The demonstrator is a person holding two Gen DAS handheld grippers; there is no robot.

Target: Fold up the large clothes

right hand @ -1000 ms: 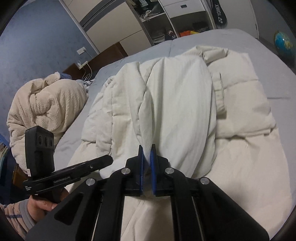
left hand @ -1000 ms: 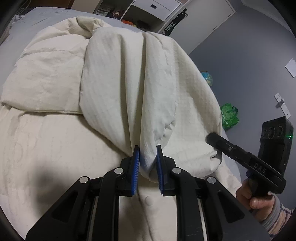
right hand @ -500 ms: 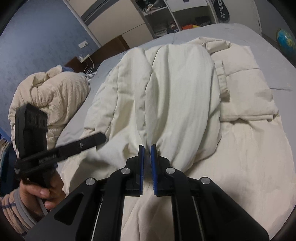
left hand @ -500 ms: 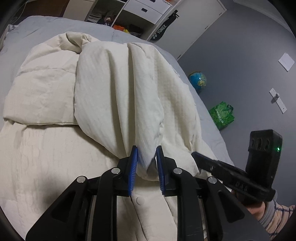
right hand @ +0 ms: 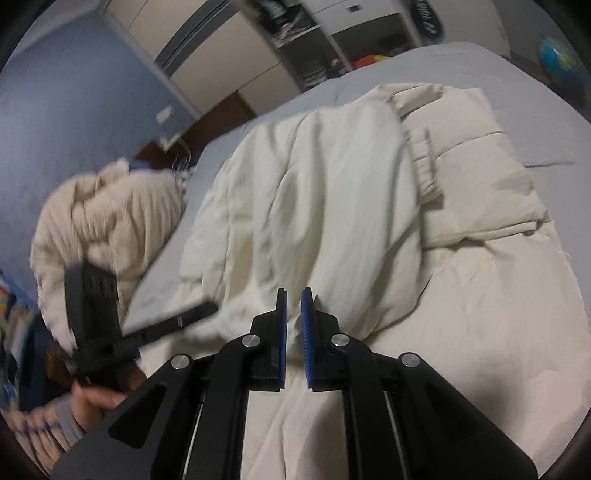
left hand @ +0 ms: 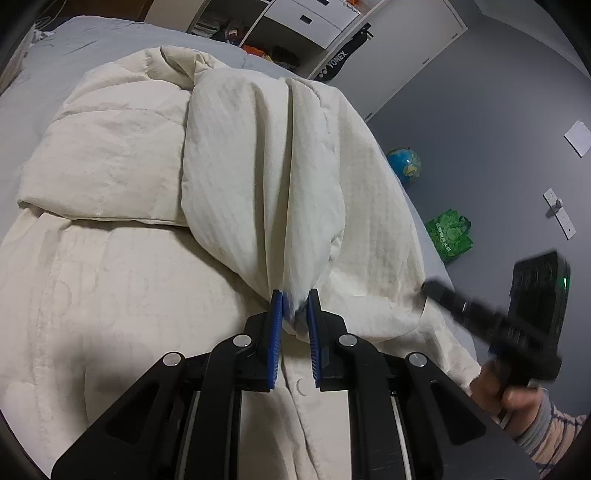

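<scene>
A large cream padded coat (left hand: 122, 280) lies spread on a grey bed (left hand: 92, 48). My left gripper (left hand: 294, 299) is shut on a bunched fold of the coat's lighter lining (left hand: 266, 184), pulled toward me. My right gripper (right hand: 293, 299) has its blue pads slightly apart, with the coat (right hand: 332, 206) just past the tips; I cannot tell if cloth is held between them. The right gripper shows blurred in the left wrist view (left hand: 424, 286), its tip at the coat's right edge. The left gripper shows blurred in the right wrist view (right hand: 210, 308).
A beige blanket heap (right hand: 110, 214) sits on the bed's left side. On the floor to the right of the bed are a globe (left hand: 404, 164) and a green bag (left hand: 448, 234). White cupboards and shelves (left hand: 295, 22) stand beyond the bed.
Both grippers have moved back and lower, drawing the fold toward me. The right gripper's pads have parted slightly, and it has swung to the right.
</scene>
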